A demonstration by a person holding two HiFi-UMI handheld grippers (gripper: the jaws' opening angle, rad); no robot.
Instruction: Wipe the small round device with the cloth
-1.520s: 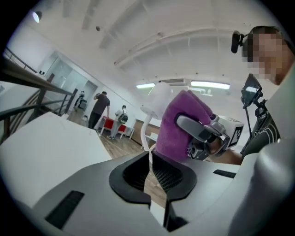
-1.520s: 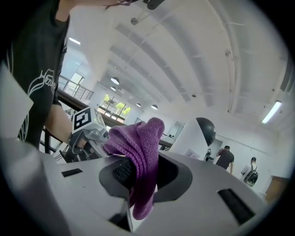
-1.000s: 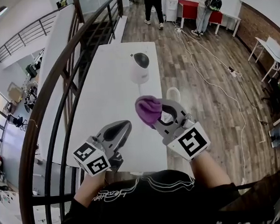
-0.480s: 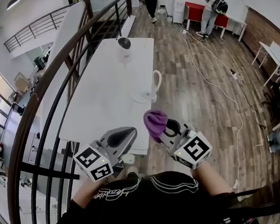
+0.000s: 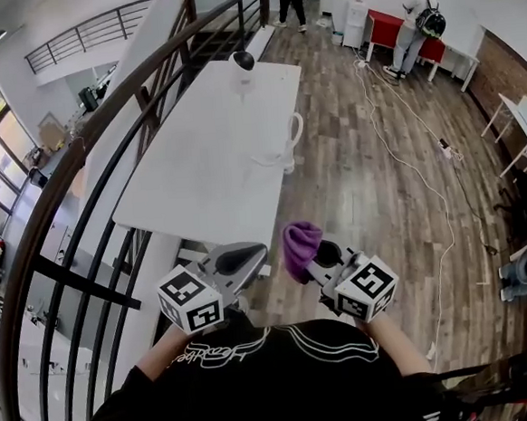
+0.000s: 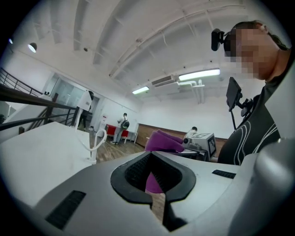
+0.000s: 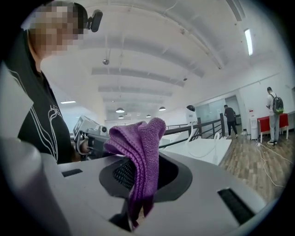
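Desk at 12 o'clock, both grippers off its near edge. Left gripper closed, empty. Right gripper clamped on purple cloth. Small round device on desk's far end, 11 o'clock from cloth, well apart. Long reach needed.

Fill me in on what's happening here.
A person holds a tool in each hand. The right tool is shut on a bunched purple cloth; the left tool is shut with nothing in it. Both are close to the person's body, just off the near end of the white table. The small round device stands at the table's far end, well away from the cloth, so no wiping is under way at this moment.
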